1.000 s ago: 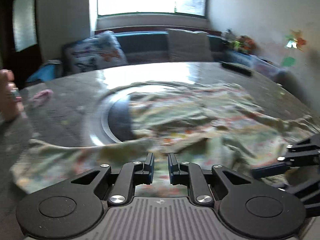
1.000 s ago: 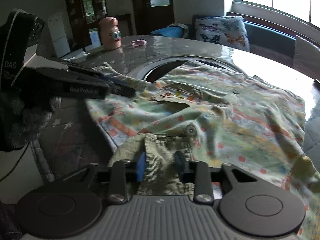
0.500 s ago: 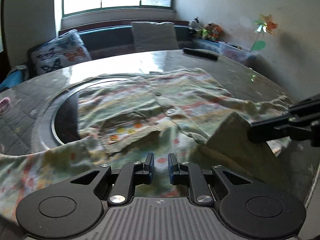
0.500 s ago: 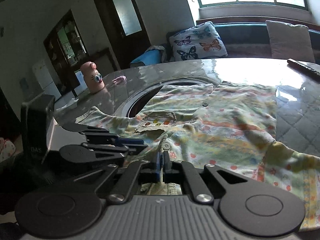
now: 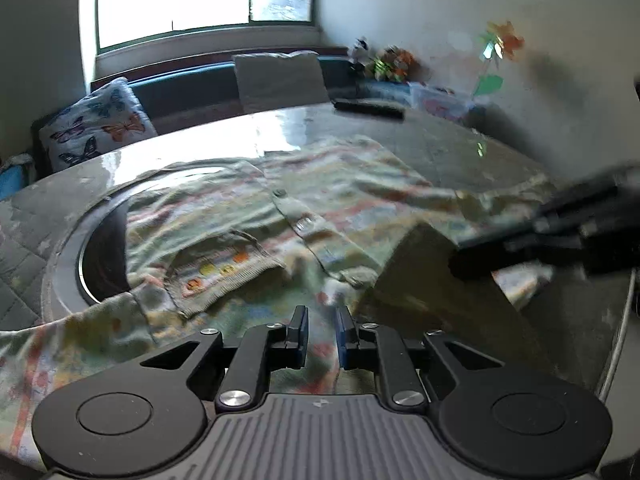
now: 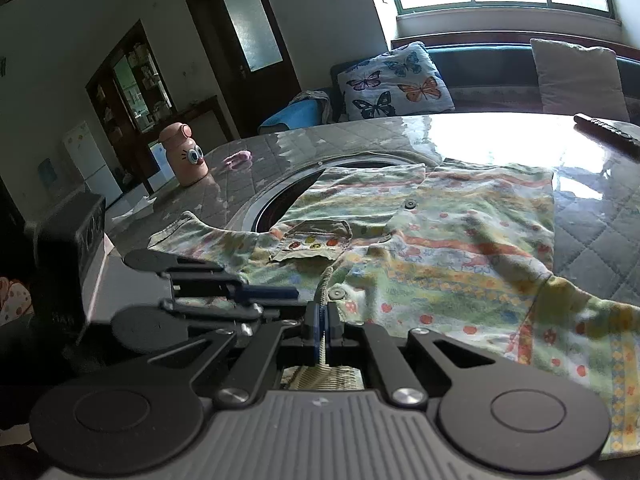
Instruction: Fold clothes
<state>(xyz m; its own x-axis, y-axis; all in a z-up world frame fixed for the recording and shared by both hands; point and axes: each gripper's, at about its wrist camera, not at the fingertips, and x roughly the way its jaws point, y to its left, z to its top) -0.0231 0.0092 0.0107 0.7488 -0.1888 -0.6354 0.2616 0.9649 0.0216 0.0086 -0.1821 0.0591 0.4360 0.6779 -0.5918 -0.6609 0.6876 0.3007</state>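
Note:
A pale green shirt (image 5: 320, 200) with coloured stripes and a chest pocket lies spread on the quilted round table (image 5: 460, 152). My right gripper (image 6: 322, 320) is shut on its ribbed olive collar (image 6: 324, 376). In the left wrist view the right gripper (image 5: 456, 256) holds that collar flap (image 5: 424, 276) raised off the table. My left gripper (image 5: 322, 334) sits low over the shirt's near edge. Its jaws stand a narrow gap apart with cloth running between them. The right wrist view shows the left gripper (image 6: 276, 300) just left of the collar.
A steel ring (image 5: 92, 248) set in the table lies partly under the shirt. A pink bottle with eyes (image 6: 185, 156) and a small pink item (image 6: 239, 158) stand far left. A dark remote (image 6: 604, 132) lies far right. A butterfly cushion (image 6: 394, 82) sits on the bench behind.
The right jaws, open around the collar a second ago, closed on it and lifted it slightly. Both grippers shifted and rolled, then held still over the last half second.

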